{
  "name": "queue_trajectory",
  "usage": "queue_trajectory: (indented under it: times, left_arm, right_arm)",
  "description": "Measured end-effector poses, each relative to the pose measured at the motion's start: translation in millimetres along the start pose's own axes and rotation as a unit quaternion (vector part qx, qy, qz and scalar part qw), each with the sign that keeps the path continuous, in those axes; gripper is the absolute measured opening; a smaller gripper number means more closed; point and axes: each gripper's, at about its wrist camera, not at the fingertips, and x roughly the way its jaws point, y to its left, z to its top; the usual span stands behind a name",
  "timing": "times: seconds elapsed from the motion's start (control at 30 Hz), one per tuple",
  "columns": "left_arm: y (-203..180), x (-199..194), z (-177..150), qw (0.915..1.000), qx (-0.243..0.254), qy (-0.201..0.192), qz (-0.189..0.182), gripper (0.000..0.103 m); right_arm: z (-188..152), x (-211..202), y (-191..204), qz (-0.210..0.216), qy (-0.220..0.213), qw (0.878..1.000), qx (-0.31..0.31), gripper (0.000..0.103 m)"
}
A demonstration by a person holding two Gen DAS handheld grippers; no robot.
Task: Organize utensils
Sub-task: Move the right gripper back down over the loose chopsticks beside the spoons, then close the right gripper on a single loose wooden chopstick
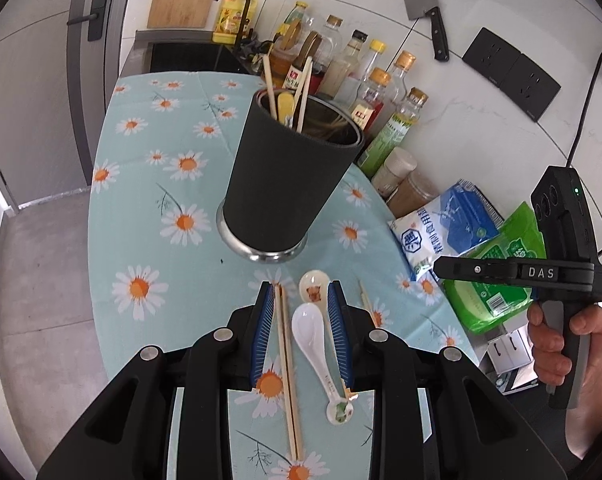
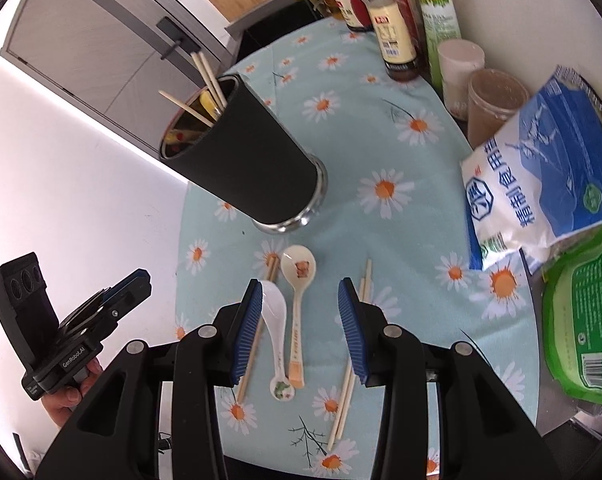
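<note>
Because both spoons look like glazed ceramic, I judge them hard, slick and chippable, best taken across the narrow handle, not the bowl; the chopsticks look light, stiff and thin, apt to roll, so a pinch near mid-length should serve. Loose on the flowered desk [image 1: 149, 184] I count two spoons, a white spoon [image 1: 310, 330] and a cream spoon [image 2: 297, 280] with a small bear print, plus two pairs of chopsticks: the left pair [image 1: 288, 368] and the right pair [image 2: 351, 364]. All lie just in front of the dark utensil holder [image 1: 289, 176], which already stands upright with several sticks inside. The left tool [image 1: 301, 300] stands partly open, empty, straddling the left pair and the white spoon; the right tool [image 2: 301, 292] is likewise part-open and empty above the spoons.
</note>
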Motion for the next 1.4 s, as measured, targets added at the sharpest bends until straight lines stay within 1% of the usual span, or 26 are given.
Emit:
queue_trajectory:
  times: [0.1, 0.2, 0.3, 0.4, 0.43, 0.47, 0.5, 0.57, 0.63, 0.8, 0.93, 1.07, 1.4]
  left_arm:
    - [2, 5, -7, 1.0, -0.003, 0.008, 0.001, 0.027]
    - [3, 9, -16, 0.9998, -0.002, 0.016, 0.008, 0.027]
    - [4, 15, -24, 0.9996, -0.001, 0.027, 0.012, 0.027]
    - [7, 19, -32, 0.9993, -0.002, 0.034, 0.014, 0.027]
    - [8, 21, -35, 0.9992, -0.004, 0.037, 0.014, 0.027]
    - [9, 22, -37, 0.9991, -0.005, 0.04, 0.013, 0.027]
    - [9, 23, -39, 0.999, -0.005, 0.042, 0.014, 0.027]
    - [11, 25, -43, 0.9988, -0.007, 0.046, 0.015, 0.027]
    - [12, 27, -46, 0.9986, -0.007, 0.05, 0.014, 0.027]
    - [16, 31, -54, 0.9981, -0.01, 0.059, 0.014, 0.027]
    - [20, 34, -60, 0.9977, -0.016, 0.064, 0.013, 0.027]
    - [23, 34, -62, 0.9975, -0.019, 0.068, 0.011, 0.027]
    - [26, 37, -65, 0.9969, -0.02, 0.075, 0.006, 0.027]
  right_arm:
    - [-2, 8, -4, -0.012, 0.02, 1.0, 0.009, 0.04]
    - [-5, 23, -12, -0.033, 0.054, 0.998, 0.021, 0.04]
    - [-9, 39, -18, -0.05, 0.086, 0.995, 0.03, 0.04]
    - [-14, 52, -22, -0.067, 0.11, 0.991, 0.033, 0.038]
    - [-16, 57, -23, -0.072, 0.117, 0.99, 0.034, 0.037]
    - [-16, 61, -25, -0.076, 0.123, 0.989, 0.035, 0.032]
    - [-17, 66, -26, -0.082, 0.13, 0.988, 0.034, 0.029]
    - [-18, 72, -27, -0.091, 0.139, 0.986, 0.034, 0.028]
    - [-20, 78, -28, -0.097, 0.146, 0.984, 0.034, 0.028]
    - [-21, 89, -26, -0.114, 0.161, 0.98, 0.027, 0.018]
    - [-22, 95, -25, -0.125, 0.169, 0.977, 0.022, 0.016]
    - [-20, 106, -19, -0.14, 0.173, 0.975, 0.02, 0.012]
    - [-26, 130, -9, -0.153, 0.179, 0.972, 0.018, 0.011]
